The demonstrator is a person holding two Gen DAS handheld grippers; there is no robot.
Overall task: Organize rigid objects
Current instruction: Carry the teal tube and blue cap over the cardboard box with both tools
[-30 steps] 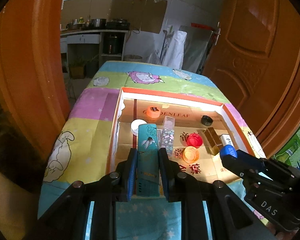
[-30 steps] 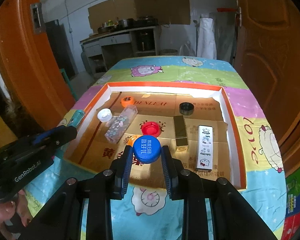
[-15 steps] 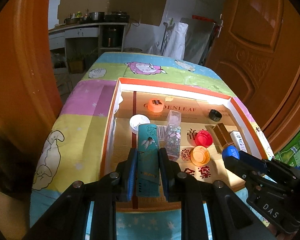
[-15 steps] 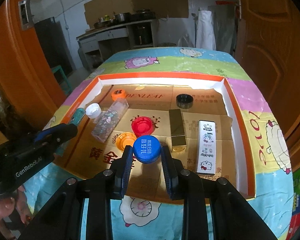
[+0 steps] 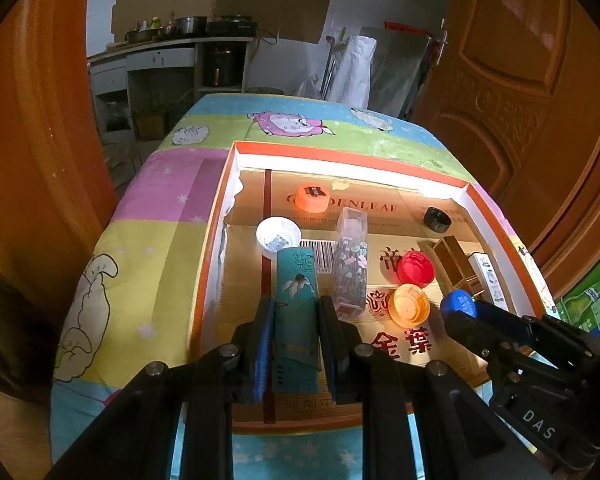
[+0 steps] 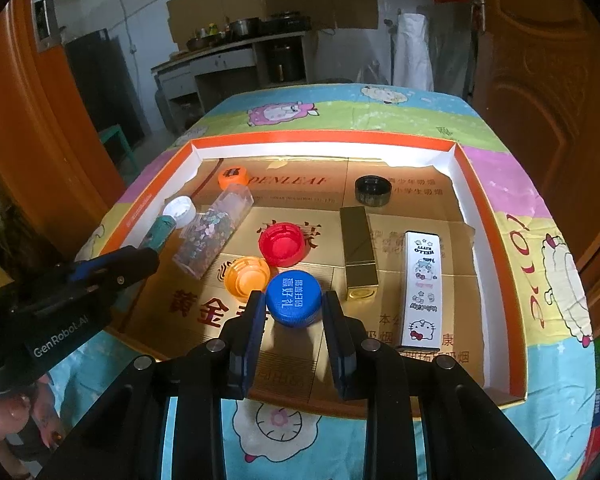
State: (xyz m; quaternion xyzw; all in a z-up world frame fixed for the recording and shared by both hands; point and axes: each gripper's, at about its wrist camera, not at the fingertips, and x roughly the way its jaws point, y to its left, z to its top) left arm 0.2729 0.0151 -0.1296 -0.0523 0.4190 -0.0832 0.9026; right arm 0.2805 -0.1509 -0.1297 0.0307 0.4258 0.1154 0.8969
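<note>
Left hand-held gripper point(image 5: 294, 332): you are clamping its fingers on the teal box point(image 5: 296, 300), holding it over the tray's point(image 5: 340, 154) near left part.
Right hand-held gripper point(image 6: 294, 320): you are pinching the blue cap point(image 6: 294, 298) between its fingers, low over the tray floor.
Just ahead of the blue cap: the orange cap point(image 6: 247, 276) and red cap point(image 6: 282, 245) are lying.
To its right: the gold box point(image 6: 358, 258) and white box point(image 6: 422, 286) are lying.
</note>
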